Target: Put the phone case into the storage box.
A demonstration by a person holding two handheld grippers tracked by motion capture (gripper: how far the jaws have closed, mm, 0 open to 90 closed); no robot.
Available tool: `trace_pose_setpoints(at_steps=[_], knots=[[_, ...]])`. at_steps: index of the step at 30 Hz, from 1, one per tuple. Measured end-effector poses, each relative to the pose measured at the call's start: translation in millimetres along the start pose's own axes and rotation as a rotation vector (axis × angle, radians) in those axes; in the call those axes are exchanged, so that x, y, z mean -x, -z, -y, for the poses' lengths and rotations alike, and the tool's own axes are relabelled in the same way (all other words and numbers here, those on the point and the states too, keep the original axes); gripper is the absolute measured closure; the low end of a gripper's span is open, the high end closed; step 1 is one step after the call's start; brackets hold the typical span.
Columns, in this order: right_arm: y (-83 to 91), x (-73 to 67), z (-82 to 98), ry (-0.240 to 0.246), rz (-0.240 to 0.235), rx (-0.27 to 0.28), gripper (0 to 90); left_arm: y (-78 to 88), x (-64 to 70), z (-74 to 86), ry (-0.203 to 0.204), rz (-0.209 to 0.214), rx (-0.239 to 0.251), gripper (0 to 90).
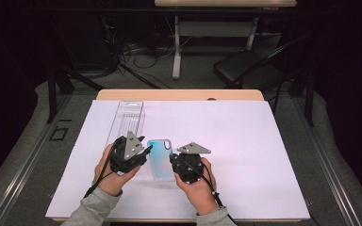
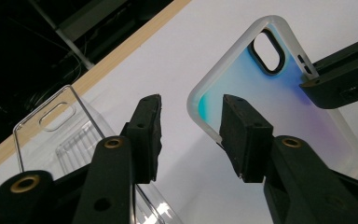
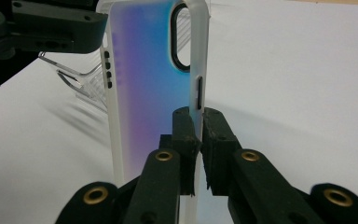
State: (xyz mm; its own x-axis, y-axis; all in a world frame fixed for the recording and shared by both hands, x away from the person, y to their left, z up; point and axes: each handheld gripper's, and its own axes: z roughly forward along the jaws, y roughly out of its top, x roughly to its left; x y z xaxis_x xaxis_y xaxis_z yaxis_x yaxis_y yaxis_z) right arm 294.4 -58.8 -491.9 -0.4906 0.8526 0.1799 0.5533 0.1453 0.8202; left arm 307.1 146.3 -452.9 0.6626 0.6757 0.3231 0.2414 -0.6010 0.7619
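A phone case [image 1: 160, 159] with a frosted rim and a blue-to-violet back lies between my two hands on the white sheet [image 1: 245, 141]. My right gripper [image 3: 198, 114] is shut on the case's [image 3: 154, 70] long side edge, just below the side button slot. In the high view that right gripper [image 1: 173, 161] sits at the case's right side. My left gripper [image 2: 191, 105] stands open at the case's [image 2: 261, 93] other side; its right pad is against the rim, its left pad is clear of it. In the high view the left gripper [image 1: 145, 151] is at the case's left edge.
A clear plastic package [image 1: 128, 120] lies on the sheet just behind the left hand, and it appears again as the clear package [image 2: 60, 135]. The wooden table edge [image 1: 179, 94] runs along the far side. A dark chair [image 1: 247, 68] and cables stand on the floor beyond.
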Motion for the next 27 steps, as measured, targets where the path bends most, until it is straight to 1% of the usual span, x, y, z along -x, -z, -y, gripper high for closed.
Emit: trace_pose_setpoints(at_steps=[9,11,20,27], knots=[[0.0,-2.6,0.1,0.015,-0.001,-0.004,84.5,0.6,1.8,-0.6,-0.026,0.0,-0.001,66.4],[0.0,-2.9,0.2,0.018,-0.002,-0.006,84.5,0.3,2.1,-0.5,-0.025,0.002,-0.003,67.9],[-0.8,-4.1,1.0,0.026,-0.007,-0.009,84.5,-1.1,3.7,-0.6,-0.036,0.013,-0.008,70.8],[-0.8,-5.4,1.7,0.032,-0.01,-0.014,84.5,-1.6,4.6,-0.5,-0.048,0.009,-0.016,73.2]])
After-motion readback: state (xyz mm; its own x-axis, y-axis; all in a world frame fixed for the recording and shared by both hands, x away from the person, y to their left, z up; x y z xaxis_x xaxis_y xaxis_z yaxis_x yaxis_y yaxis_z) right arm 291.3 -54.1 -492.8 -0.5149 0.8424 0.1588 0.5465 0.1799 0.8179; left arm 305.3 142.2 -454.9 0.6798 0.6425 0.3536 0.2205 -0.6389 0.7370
